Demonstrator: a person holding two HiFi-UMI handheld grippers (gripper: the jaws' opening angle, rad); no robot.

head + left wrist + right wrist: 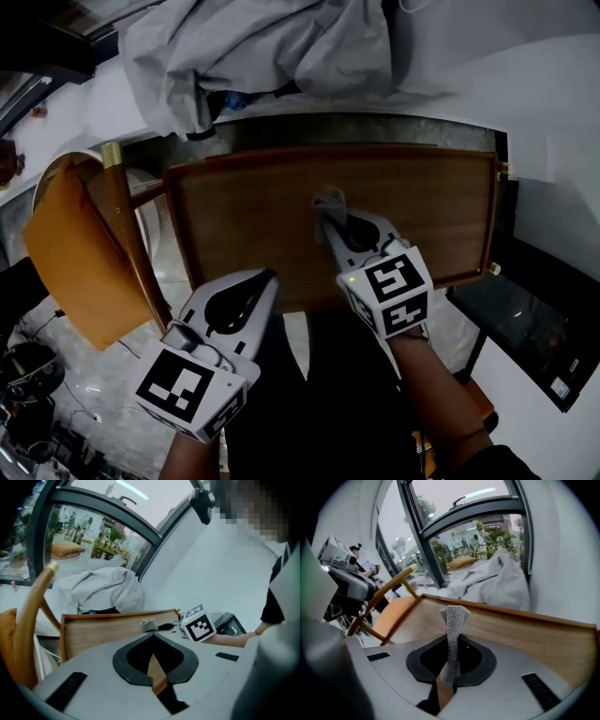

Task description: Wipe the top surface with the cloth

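You look to be in the wiping step: your right gripper point(334, 225) pinches the grey cloth point(328, 199) at the middle of the wooden top surface point(234, 225), your left gripper point(265, 278) waits pressed together and empty at the near edge, so next press down and sweep sideways.

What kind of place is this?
Probably a lived-in room, maybe a bedroom or a staged test room: a wooden table, a chair with an orange seat, and a crumpled grey sheet under a big window.
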